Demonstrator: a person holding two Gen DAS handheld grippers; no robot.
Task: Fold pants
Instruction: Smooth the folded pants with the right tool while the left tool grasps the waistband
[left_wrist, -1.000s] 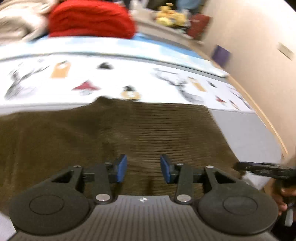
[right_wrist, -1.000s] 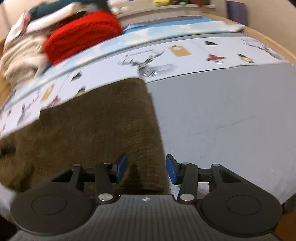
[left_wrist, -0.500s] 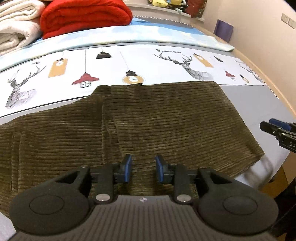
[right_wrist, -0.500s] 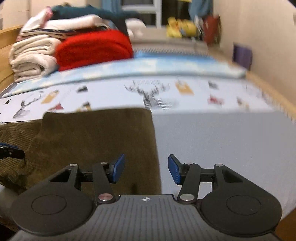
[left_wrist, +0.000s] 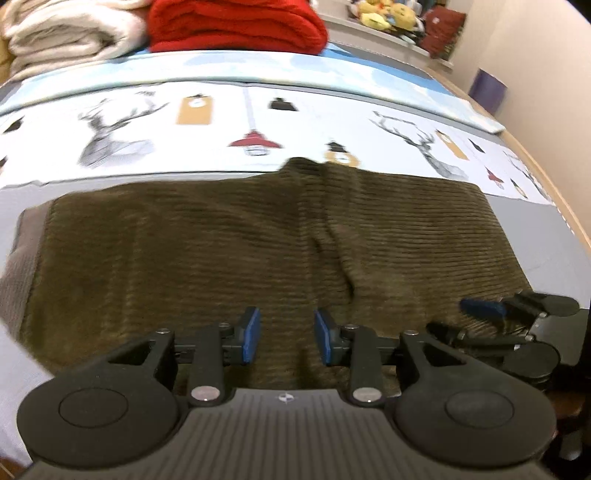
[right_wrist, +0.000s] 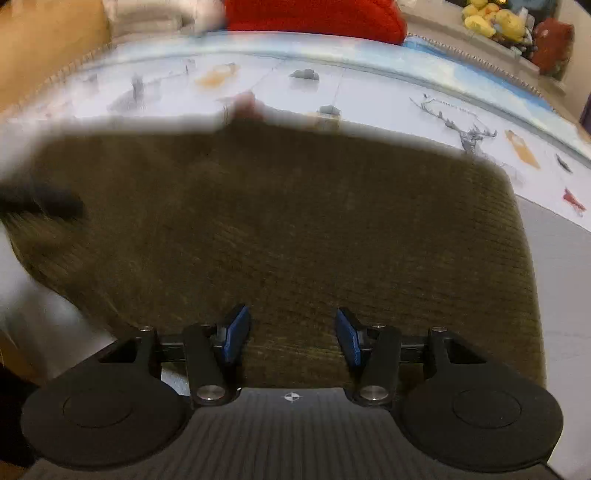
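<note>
Olive-brown corduroy pants (left_wrist: 236, 251) lie spread flat on the bed, with a crease running down right of middle; they also fill the right wrist view (right_wrist: 295, 229). My left gripper (left_wrist: 287, 336) is open and empty, just above the pants' near edge. My right gripper (right_wrist: 291, 334) is open and empty over the near edge of the pants, near their right end. The right gripper also shows at the right of the left wrist view (left_wrist: 513, 314). A dark blur at the left of the right wrist view (right_wrist: 40, 201) is likely the left gripper.
The bed has a grey sheet (left_wrist: 554, 236) and a white cover with deer and lamp prints (left_wrist: 192, 125). A red blanket (left_wrist: 236, 22) and a cream blanket (left_wrist: 66, 29) are stacked at the back. A wall (left_wrist: 535, 55) runs along the right.
Both grippers have shifted left along the near edge of the pants. The left jaws have opened wider than half a second ago. The right gripper now faces the pants squarely.
</note>
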